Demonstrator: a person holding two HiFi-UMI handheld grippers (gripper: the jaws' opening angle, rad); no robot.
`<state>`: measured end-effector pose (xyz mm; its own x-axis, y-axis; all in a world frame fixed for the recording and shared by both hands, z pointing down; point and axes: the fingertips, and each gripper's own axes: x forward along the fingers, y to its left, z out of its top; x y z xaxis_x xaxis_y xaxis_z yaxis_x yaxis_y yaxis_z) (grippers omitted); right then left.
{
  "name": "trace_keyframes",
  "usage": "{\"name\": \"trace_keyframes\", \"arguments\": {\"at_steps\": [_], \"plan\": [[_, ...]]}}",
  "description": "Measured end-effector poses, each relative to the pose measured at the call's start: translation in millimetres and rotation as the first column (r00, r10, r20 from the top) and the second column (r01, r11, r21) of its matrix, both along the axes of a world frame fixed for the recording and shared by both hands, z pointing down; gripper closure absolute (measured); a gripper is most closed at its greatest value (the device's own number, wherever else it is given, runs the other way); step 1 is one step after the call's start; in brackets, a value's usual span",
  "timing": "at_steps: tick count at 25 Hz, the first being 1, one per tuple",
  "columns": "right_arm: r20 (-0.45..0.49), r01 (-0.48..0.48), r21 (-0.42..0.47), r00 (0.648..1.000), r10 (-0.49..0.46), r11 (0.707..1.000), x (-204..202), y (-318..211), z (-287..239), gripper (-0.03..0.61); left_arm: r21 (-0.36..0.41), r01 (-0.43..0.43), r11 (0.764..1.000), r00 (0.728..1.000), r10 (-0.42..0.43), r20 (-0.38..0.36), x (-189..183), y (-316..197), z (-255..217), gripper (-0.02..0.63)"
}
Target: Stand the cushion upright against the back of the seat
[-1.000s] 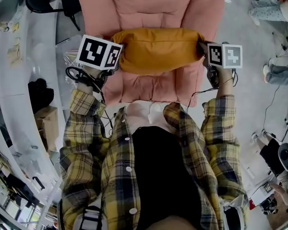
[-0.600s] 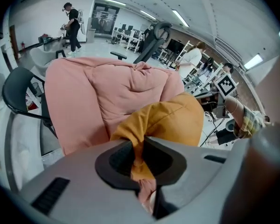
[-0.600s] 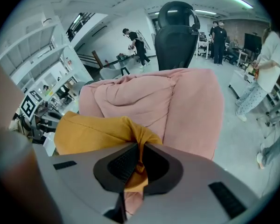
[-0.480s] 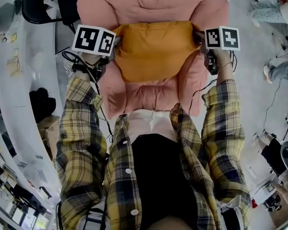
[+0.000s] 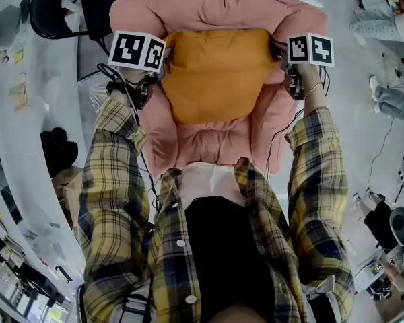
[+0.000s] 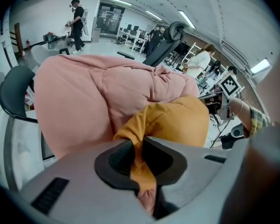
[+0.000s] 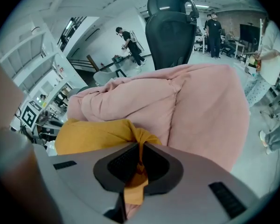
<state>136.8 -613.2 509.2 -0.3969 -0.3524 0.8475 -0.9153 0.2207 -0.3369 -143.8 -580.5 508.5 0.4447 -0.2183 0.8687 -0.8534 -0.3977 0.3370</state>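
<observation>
An orange cushion (image 5: 215,73) leans against the padded back of the pink seat (image 5: 209,5), its broad face towards me. My left gripper (image 5: 163,60) is shut on the cushion's upper left corner. In the left gripper view the orange fabric (image 6: 177,120) is bunched and pinched between the jaws of that gripper (image 6: 139,153). My right gripper (image 5: 281,51) is shut on the upper right corner. The right gripper view shows the cushion (image 7: 93,134) pinched in that gripper (image 7: 141,160), with the seat's pink padding (image 7: 200,111) right behind it.
A black office chair (image 7: 170,27) stands behind the seat, and another black chair (image 5: 60,5) at its left. A curved white desk (image 5: 27,113) runs along the left. Cables hang from both grippers. Several people stand farther off in the room.
Both grippers have carried the cushion away from me towards the seat's back. The cushion has tipped from lying low on the seat to showing its broad face upright.
</observation>
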Motion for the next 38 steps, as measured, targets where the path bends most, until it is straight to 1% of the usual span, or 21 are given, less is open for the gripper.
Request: {"name": "trace_keyframes", "arguments": {"at_steps": [3,7,11,13,16,21,26,29,33,36,38], "plan": [[0.007,-0.013,0.012,1.0,0.013,1.0,-0.6,-7.7,1.8,0.555,0.02,0.017,1.0,1.0,-0.017,0.014,-1.6,-7.1,2.6,0.572],[0.041,-0.057,0.04,0.998,0.055,0.998,4.8,-10.6,-0.9,0.554,0.064,0.053,0.997,0.999,-0.053,-0.002,-2.9,-9.6,0.0,0.561],[0.033,-0.093,0.08,0.995,0.091,0.992,11.4,-10.7,-9.9,0.541,0.105,0.095,0.99,0.995,-0.094,-0.015,-12.8,-12.0,-7.7,0.515],[0.019,-0.103,0.098,0.995,0.102,0.99,15.1,-10.0,-14.5,0.533,0.121,0.102,0.987,0.995,-0.102,-0.008,-17.5,-12.5,-12.4,0.491],[-0.004,-0.115,0.117,0.993,0.116,0.987,20.1,-8.1,-18.1,0.497,0.143,0.112,0.983,0.993,-0.115,0.013,-22.9,-12.8,-17.6,0.451],[0.008,-0.139,0.152,0.99,0.139,0.979,24.3,-5.0,-27.0,0.495,0.181,0.133,0.975,0.991,-0.136,0.009,-27.6,-8.8,-26.9,0.434],[0.042,-0.171,0.239,0.985,0.166,0.956,33.6,-0.3,-54.2,0.495,0.242,0.167,0.956,0.986,-0.168,-0.016,-34.4,-4.6,-52.2,0.434],[0.052,-0.166,0.276,0.986,0.158,0.947,35.6,5.0,-68.8,0.495,0.28,0.166,0.946,0.985,-0.171,-0.005,-36.3,-0.4,-68.2,0.434],[0.07,-0.149,0.303,0.989,0.134,0.941,33.6,18.1,-85.0,0.495,0.31,0.153,0.938,0.987,-0.16,-0.003,-27.6,12.3,-86.2,0.434],[0.093,-0.126,0.336,0.991,0.101,0.933,26.0,32.3,-101.1,0.495,0.334,0.151,0.931,0.988,-0.152,-0.022,-15.7,25.6,-100.9,0.434],[0.117,-0.098,0.386,0.992,0.057,0.917,17.6,46.2,-117.0,0.495,0.353,0.148,0.924,0.989,-0.14,-0.049,-3.1,38.3,-113.7,0.434]]}}
